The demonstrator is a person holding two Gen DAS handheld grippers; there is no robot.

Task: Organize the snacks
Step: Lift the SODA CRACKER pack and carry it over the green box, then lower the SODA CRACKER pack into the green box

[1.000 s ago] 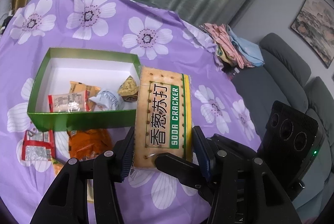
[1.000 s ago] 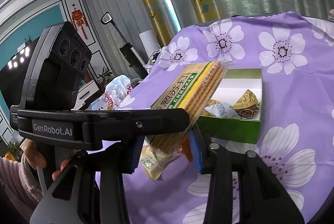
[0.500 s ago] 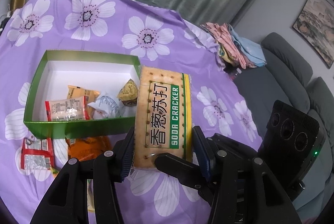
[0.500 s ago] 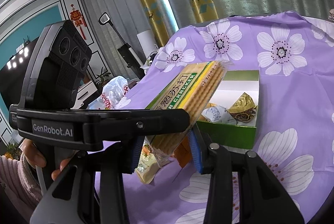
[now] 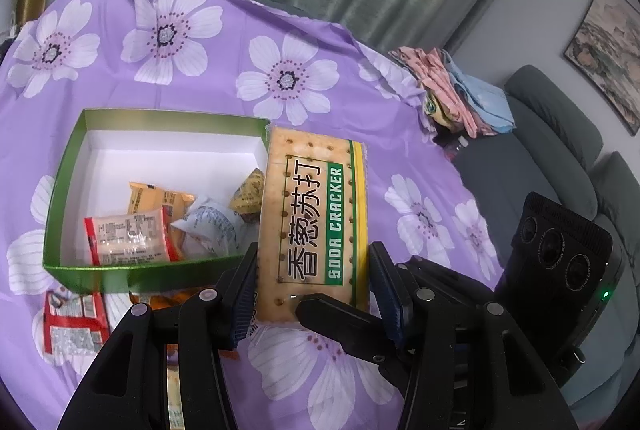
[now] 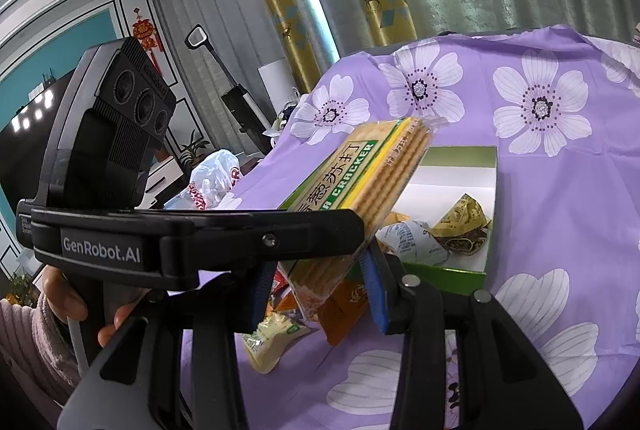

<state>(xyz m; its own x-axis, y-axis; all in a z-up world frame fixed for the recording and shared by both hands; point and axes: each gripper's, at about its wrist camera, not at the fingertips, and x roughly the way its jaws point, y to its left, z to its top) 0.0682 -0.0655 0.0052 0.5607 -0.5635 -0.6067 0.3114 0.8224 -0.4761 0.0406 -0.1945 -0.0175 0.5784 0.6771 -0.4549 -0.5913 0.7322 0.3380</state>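
A long soda cracker pack (image 5: 316, 213) hangs over the purple flowered tablecloth (image 5: 168, 41), its far end at the right corner of the green box (image 5: 132, 276). My left gripper (image 5: 312, 286) is shut on the pack's near end, across its width. My right gripper (image 6: 316, 294) is shut on the same end of the cracker pack (image 6: 372, 173), across its thickness, and one of its fingers (image 5: 332, 314) lies over the pack's face. Inside the white-lined green box (image 6: 440, 278) lie a red packet (image 5: 132, 236), an orange one (image 5: 160, 197), a white one (image 5: 208, 226) and a yellow triangular one (image 6: 464, 226).
Loose snacks lie in front of the box: a red packet (image 5: 72, 326), an orange packet (image 6: 344, 314) and a pale packet (image 6: 272, 342). Folded clothes (image 5: 460, 101) sit at the table's far right, by a grey sofa (image 5: 560, 133). A plastic bag (image 6: 212, 181) stands beyond the left edge.
Both grippers have carried the cracker pack a little closer to the green box, which now sits nearer in both views. Neither grip has changed.
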